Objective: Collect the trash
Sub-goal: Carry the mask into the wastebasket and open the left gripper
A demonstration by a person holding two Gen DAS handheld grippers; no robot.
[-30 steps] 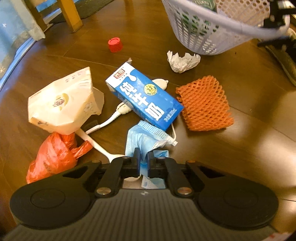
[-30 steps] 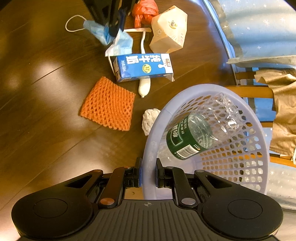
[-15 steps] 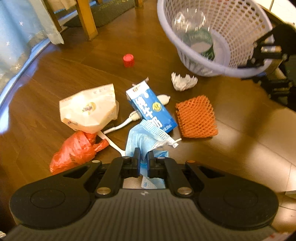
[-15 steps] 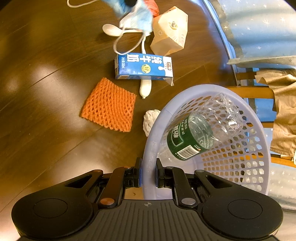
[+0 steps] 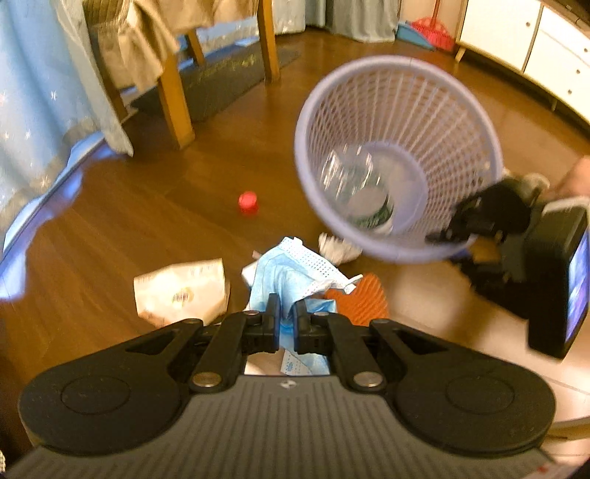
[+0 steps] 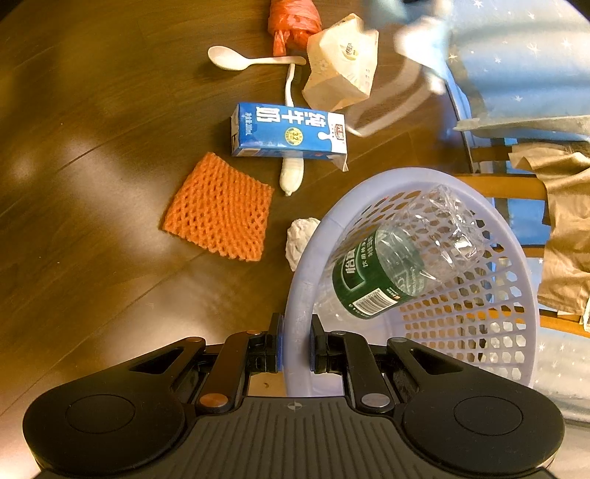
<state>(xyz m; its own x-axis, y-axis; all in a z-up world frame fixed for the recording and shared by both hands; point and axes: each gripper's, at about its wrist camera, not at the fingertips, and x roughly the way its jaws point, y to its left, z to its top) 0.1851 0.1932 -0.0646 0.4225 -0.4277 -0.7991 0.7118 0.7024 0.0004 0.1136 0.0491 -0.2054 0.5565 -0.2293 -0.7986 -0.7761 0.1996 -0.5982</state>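
Observation:
My left gripper (image 5: 285,313) is shut on a crumpled blue face mask (image 5: 291,272), held well above the floor; the mask also shows blurred at the top right of the right wrist view (image 6: 424,25). My right gripper (image 6: 295,331) is shut on the rim of a lilac mesh basket (image 6: 416,294), tilted, with a clear plastic bottle (image 6: 402,258) with a green label inside. In the left wrist view the basket (image 5: 398,147) hangs ahead and to the right. On the dark wood floor lie a blue milk carton (image 6: 289,130), an orange foam net (image 6: 221,208), a white tissue wad (image 6: 300,241), a white spoon (image 6: 243,62), a cream paper bag (image 6: 343,66) and an orange plastic bag (image 6: 293,18).
A red bottle cap (image 5: 247,202) lies alone on the floor further off. Wooden chair legs (image 5: 177,99) and a blue curtain (image 5: 40,92) stand at the left. White cabinets (image 5: 534,44) line the far right. A person's hand (image 5: 575,177) holds the right gripper.
My left gripper has risen with the mask, so the floor trash looks smaller and the basket's inside has come into view. The right gripper and basket have not moved.

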